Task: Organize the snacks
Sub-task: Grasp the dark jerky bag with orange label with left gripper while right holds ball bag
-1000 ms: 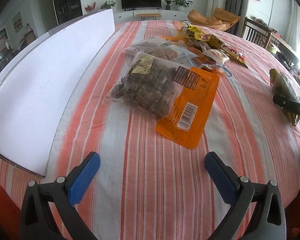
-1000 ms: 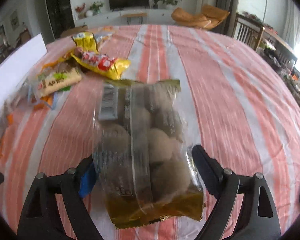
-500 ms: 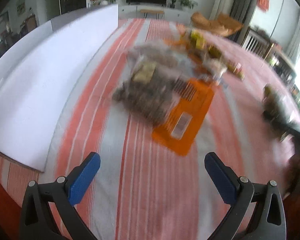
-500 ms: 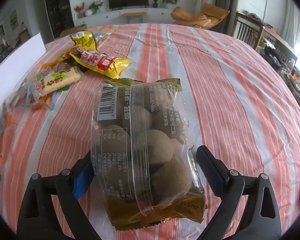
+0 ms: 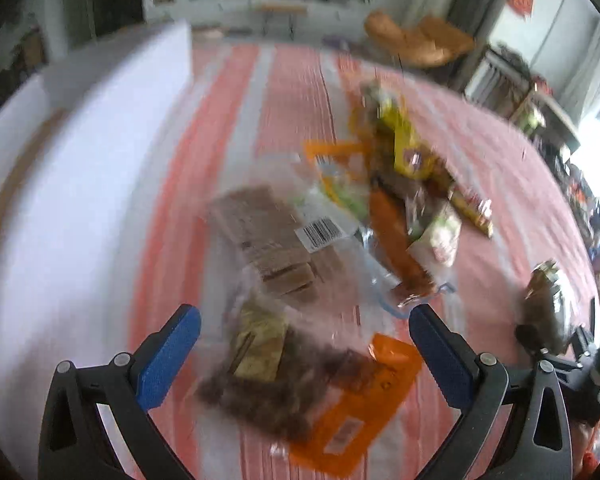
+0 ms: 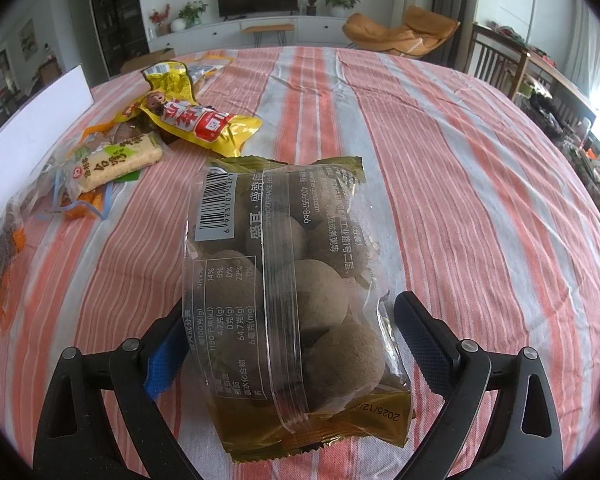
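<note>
1. Left wrist view, blurred: the left claw (image 5: pixel 304 356) stood wide with nothing gripped. Between and just beyond its blue pads (image 5: pixel 168 356) lay an orange-edged clear bag of dark brown snacks (image 5: pixel 300 392) on the red-and-white striped desk (image 5: pixel 228 128). Farther ahead lay a clear pack of brown wafers (image 5: pixel 272 248); a white board (image 5: pixel 72 200) lay to its left.

2. Right wrist view: the right claw (image 6: pixel 296 344) had just been opening, its jaws wide. A clear olive-edged bag of round brown balls (image 6: pixel 300 292) lay between them on the desk, the right pad apart from it. A yellow crinkled snack bag (image 6: pixel 196 120) lay ahead to the left.
</note>
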`<action>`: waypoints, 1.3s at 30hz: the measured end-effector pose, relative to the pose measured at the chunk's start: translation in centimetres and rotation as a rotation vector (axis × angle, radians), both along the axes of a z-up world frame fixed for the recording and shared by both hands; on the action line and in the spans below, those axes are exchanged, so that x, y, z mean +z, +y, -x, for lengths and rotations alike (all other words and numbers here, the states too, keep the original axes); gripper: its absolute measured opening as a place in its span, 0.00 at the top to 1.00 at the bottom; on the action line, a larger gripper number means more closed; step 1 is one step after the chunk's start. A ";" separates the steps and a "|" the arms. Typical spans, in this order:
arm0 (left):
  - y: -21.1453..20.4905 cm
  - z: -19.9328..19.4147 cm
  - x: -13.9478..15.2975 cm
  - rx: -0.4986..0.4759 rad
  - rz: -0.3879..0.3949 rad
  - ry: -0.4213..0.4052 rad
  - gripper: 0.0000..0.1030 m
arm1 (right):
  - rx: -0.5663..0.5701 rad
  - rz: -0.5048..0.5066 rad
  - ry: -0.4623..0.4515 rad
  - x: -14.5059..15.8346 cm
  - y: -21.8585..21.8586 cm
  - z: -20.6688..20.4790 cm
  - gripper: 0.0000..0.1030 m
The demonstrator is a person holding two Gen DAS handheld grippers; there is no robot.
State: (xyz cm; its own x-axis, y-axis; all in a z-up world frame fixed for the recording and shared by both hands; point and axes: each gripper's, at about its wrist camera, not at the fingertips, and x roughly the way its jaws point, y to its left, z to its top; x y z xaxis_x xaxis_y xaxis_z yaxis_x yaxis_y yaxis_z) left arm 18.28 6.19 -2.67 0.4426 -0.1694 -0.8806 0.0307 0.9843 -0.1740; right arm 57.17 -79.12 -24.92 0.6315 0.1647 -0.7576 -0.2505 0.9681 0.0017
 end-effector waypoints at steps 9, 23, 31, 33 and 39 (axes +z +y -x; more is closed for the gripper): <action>-4.1 -0.6 -1.1 -0.316 -0.131 0.059 0.00 | 0.001 -0.002 0.001 0.0 -0.1 0.1 0.05; 2.8 7.1 -1.0 0.370 0.131 0.216 0.00 | 0.009 -0.003 0.003 0.0 0.2 0.6 0.04; 2.4 4.5 -2.8 0.482 0.144 0.248 0.00 | 0.014 -0.006 0.004 0.1 0.1 0.7 0.04; 1.7 3.7 -3.1 0.486 0.079 0.267 0.00 | 0.017 -0.006 0.004 0.1 0.2 0.8 0.03; -2.2 3.3 -3.8 0.271 -0.136 0.221 0.01 | 0.020 -0.008 0.004 0.2 0.1 0.9 0.03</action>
